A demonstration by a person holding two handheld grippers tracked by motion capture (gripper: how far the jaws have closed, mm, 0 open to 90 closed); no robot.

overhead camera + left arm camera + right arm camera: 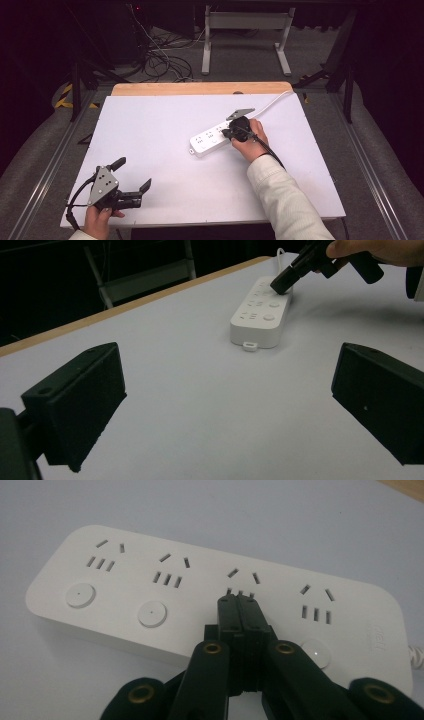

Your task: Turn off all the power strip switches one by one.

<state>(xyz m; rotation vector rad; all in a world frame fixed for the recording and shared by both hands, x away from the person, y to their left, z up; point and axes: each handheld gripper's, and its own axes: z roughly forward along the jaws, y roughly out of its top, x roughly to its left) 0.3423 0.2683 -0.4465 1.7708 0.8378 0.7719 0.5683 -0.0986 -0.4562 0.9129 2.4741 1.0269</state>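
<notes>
The power strip (214,139) lies on the white worktop (165,150), right of centre in the high view. Its long axis runs diagonally from lower left to upper right of that frame, and its white cable (272,102) leaves the upper-right end toward the far edge of the worktop.

The right gripper (231,133) is directly over the strip, toward its cable end. Its jaws are pressed together with nothing between them. In the right gripper view the closed tip (240,602) sits on the strip's top face at the third socket from the left, just below the socket slots and in line with the row of round buttons. The third button (235,625) is judged to lie under the jaws; contact with it cannot be confirmed. The fourth button (318,652) shows just to the right of the jaws.

The left gripper (131,186) is at the lower left of the high view, well apart from the strip. Its jaws are spread and hold nothing. In the left gripper view the strip (262,310) lies ahead, in the upper right of the frame.

The right gripper is the nearer one. Any coming move on the strip is judged to depend on a short downward press or a small shift along the button row
</notes>
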